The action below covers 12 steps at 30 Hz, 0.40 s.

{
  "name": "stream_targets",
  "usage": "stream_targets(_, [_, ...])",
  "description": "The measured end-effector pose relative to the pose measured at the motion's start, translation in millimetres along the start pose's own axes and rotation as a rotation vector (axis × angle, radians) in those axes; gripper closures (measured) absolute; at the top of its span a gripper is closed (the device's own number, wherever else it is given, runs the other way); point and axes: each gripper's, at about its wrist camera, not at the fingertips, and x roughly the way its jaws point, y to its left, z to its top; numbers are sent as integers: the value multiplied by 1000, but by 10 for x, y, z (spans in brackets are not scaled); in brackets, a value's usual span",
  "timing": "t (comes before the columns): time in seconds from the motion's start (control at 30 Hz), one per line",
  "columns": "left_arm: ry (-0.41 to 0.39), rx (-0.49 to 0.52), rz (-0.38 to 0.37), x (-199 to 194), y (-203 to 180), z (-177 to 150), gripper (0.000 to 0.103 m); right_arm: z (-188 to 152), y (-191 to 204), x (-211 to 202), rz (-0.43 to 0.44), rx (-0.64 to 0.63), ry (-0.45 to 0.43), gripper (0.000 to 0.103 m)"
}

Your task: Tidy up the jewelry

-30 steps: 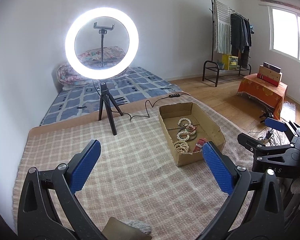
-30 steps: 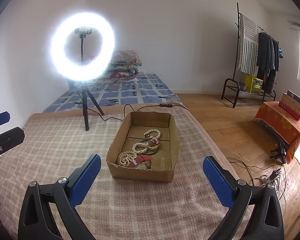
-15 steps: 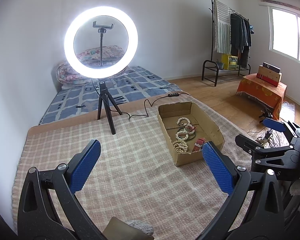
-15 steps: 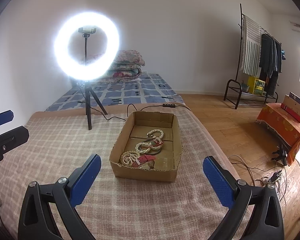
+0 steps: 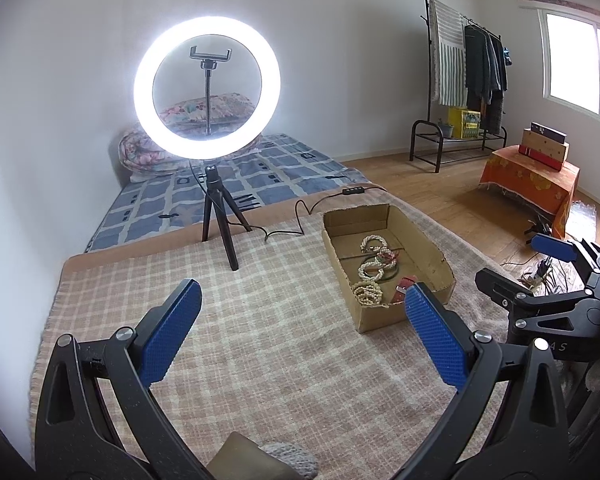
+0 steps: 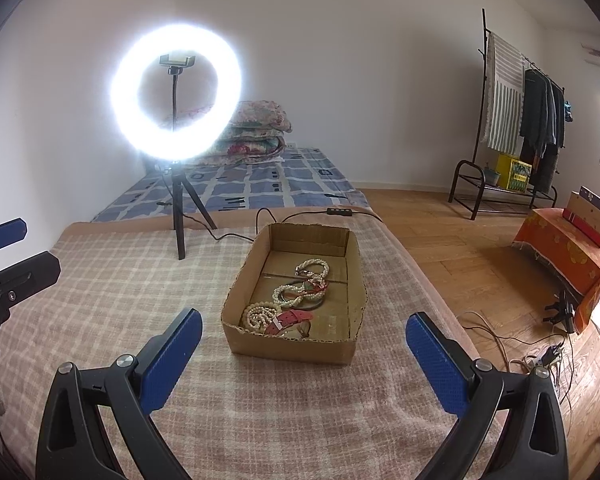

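Observation:
An open cardboard box [image 6: 354,256] [image 5: 430,246] lies on a pink checked blanket. Inside it are pearl necklaces [image 6: 286,294] [image 5: 370,268], a dark ring-shaped bangle [image 6: 320,302] and a red strap [image 6: 292,318] [image 5: 404,286]. My right gripper [image 6: 302,350] hangs open just in front of the box with nothing between its blue pads. My left gripper [image 5: 302,328] is open too, to the left of the box and over bare blanket. Each gripper shows at the edge of the other's view.
A lit ring light on a black tripod [image 5: 216,216] [image 6: 178,216] stands on the blanket [image 6: 112,280] behind the box, its cable [image 5: 300,224] running past the box's far end. A mattress with folded quilts lies behind. Wood floor, a clothes rack [image 6: 508,128] and loose cables [image 6: 532,344] are at the right.
Both cameras have shifted slightly; the box sits a little further right in the right wrist view. The jewelry lies as before and both grippers stay open.

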Motion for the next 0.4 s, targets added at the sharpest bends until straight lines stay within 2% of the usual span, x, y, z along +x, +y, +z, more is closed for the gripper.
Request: stream_targets(0.4, [-23, 13, 8, -26, -40, -2, 0, -13, 10, 7, 11, -1, 8, 0])
